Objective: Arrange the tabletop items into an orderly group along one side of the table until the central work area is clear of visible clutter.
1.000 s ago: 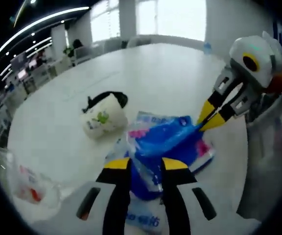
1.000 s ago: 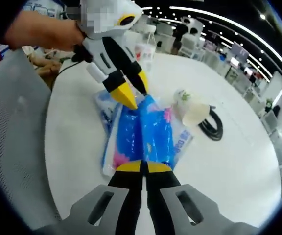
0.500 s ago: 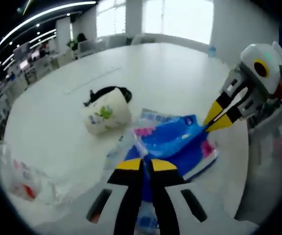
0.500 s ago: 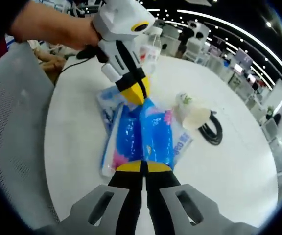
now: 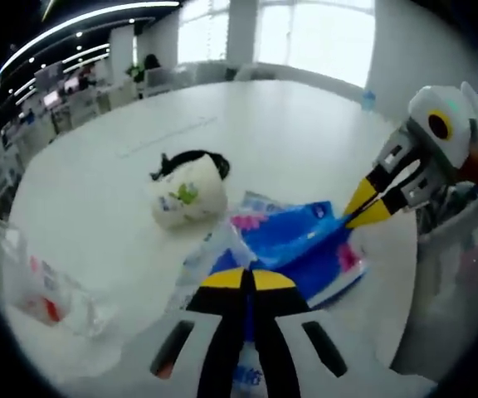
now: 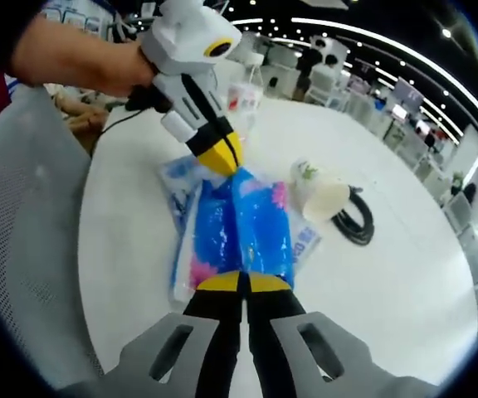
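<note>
Both grippers grip the blue pack [image 6: 243, 232] at opp. ends, near desk [image 6: 131, 240] edge. Right gripper [image 6: 241, 283] jaws pinched tight on near end; left gripper [image 6: 221, 157] jaws clamped on far end, prob. to shift it as one piece. Beyond: tissue roll [image 6: 320, 192], black cable [image 6: 357, 222] w/ it, still mid-desk.

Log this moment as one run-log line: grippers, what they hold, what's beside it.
left gripper: shut on blue packet | right gripper: shut on its opposite end | white roll, black cable beside | table: not cleared
</note>
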### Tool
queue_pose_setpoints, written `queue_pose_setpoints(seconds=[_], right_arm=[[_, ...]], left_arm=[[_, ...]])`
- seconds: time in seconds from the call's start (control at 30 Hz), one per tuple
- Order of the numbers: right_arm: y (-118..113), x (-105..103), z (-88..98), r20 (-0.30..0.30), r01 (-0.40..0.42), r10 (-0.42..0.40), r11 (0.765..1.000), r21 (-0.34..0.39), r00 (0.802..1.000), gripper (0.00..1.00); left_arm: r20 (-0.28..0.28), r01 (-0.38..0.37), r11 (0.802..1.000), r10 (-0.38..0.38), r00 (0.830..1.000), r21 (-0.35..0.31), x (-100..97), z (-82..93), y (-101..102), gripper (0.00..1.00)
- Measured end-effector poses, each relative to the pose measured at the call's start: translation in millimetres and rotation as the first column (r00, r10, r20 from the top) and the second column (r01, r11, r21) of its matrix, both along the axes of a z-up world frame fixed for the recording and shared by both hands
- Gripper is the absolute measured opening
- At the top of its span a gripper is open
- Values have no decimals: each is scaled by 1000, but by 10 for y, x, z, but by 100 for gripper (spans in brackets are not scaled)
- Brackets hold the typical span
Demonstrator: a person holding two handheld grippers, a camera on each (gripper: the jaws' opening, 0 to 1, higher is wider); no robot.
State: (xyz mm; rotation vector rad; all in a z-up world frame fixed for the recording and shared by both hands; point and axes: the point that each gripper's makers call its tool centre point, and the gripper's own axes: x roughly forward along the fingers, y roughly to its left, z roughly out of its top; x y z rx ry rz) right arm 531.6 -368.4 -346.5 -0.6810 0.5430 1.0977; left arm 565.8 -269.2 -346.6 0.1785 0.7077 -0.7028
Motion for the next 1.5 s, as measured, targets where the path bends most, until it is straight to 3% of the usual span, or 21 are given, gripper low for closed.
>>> queue_pose_setpoints(seconds=[0.3,0.77,1.2,1.5], right_arm=[[-234,167,224,24,15,-15,1000,12,1000,1],[-904,512,545,91,77,-76,997,-2,993,1],[-1512,732,690,122,82,-78,996,-27,989,1],[-1887,970,597,116,99,-94,994,-44,989,1]], left_arm=[[25,-13,999,14,1000,-41,65,213,-196,0],[59,-44,993,50,997,-108,306,447,-879,0],[74,-48,988,60,995,-147,478,464,-1495,0],[48,-62,987,70,996,-150,628,315,-1914,0]])
